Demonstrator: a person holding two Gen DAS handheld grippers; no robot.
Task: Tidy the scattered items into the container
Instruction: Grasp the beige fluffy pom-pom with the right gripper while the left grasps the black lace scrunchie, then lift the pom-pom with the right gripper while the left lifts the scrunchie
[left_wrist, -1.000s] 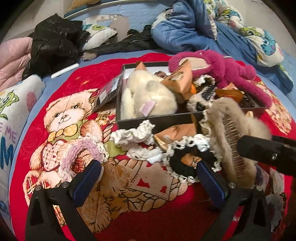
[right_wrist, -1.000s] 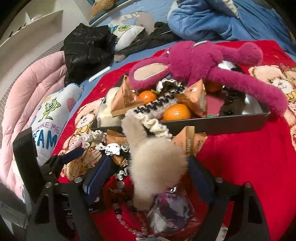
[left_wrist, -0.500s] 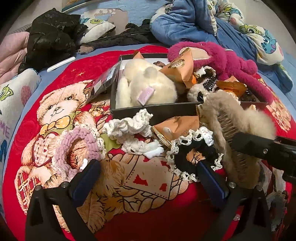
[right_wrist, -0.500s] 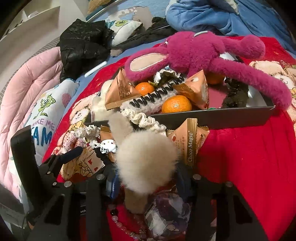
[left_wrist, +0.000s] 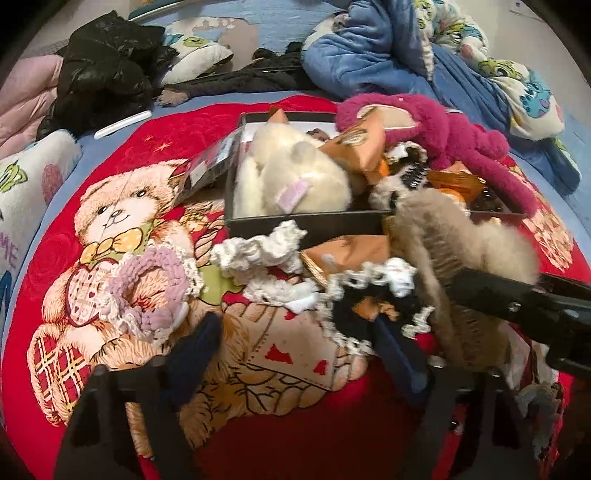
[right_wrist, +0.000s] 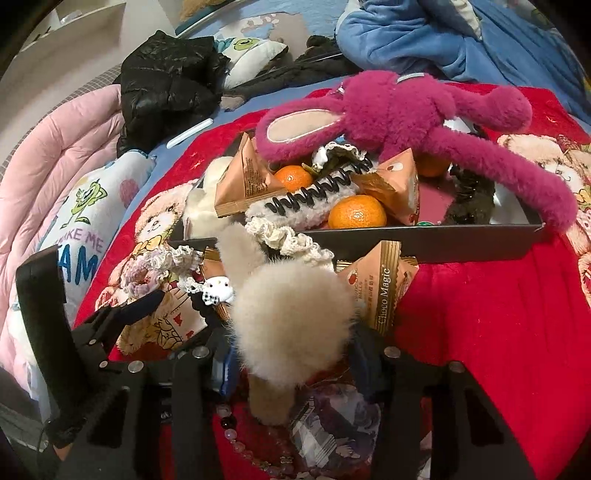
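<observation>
Sitting between the right gripper's (right_wrist: 291, 354) fingers: fluffy beige clip (right_wrist: 288, 321) (clamped).

the left wrist view is looking forward and down along its gripper (left_wrist: 299, 354), sitting low and close over the red bear blanket (left_wrist: 110, 236), facing the black box (left_wrist: 332, 225); the right wrist view is looking from further right, nearer the box (right_wrist: 424, 240); both are sharing the box, the beige furry clip (left_wrist: 454, 266) (right_wrist: 288, 317) and the magenta plush (left_wrist: 443, 133) (right_wrist: 406, 107).
</observation>
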